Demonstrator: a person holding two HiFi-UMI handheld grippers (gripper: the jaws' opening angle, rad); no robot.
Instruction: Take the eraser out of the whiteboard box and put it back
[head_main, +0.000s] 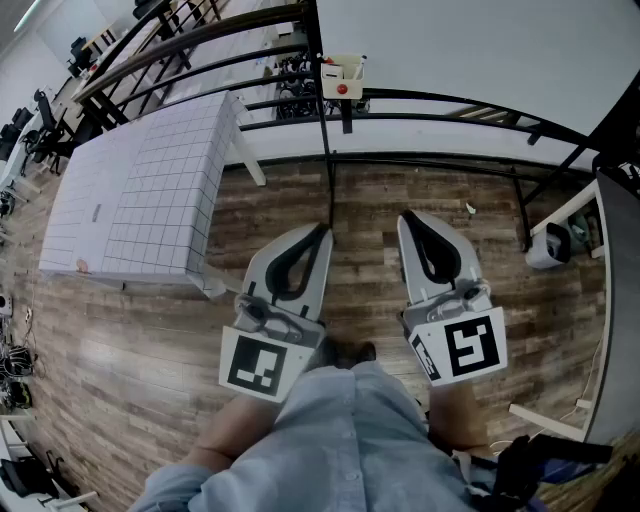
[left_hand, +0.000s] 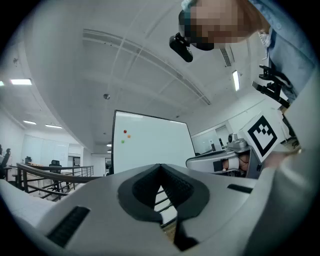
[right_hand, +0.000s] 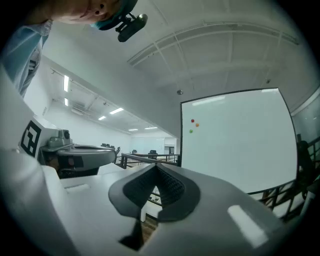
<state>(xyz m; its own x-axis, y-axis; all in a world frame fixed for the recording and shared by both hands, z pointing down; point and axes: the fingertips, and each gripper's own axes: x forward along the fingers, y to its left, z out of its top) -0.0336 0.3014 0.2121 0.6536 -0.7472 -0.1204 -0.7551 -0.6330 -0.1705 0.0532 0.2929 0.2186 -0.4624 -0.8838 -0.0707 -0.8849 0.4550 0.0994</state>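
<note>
Both tools are clenched on nothing: the left gripper (head_main: 321, 236) and the right gripper (head_main: 406, 221) have their dark pads pressed together with only air beyond them, and both point toward the whiteboard (head_main: 470, 50), well short of it. The box (head_main: 342, 78) hangs at the whiteboard's lower edge, straight ahead between the two grippers. The eraser is presumably inside, but it is too small to make out. It should be light, with a stiff back and a soft felt face, and not fragile. It is best pinched across the stiff body's long sides rather than the felt. The box looks narrow, so the jaws need to go in from above, clear of its walls.
</note>
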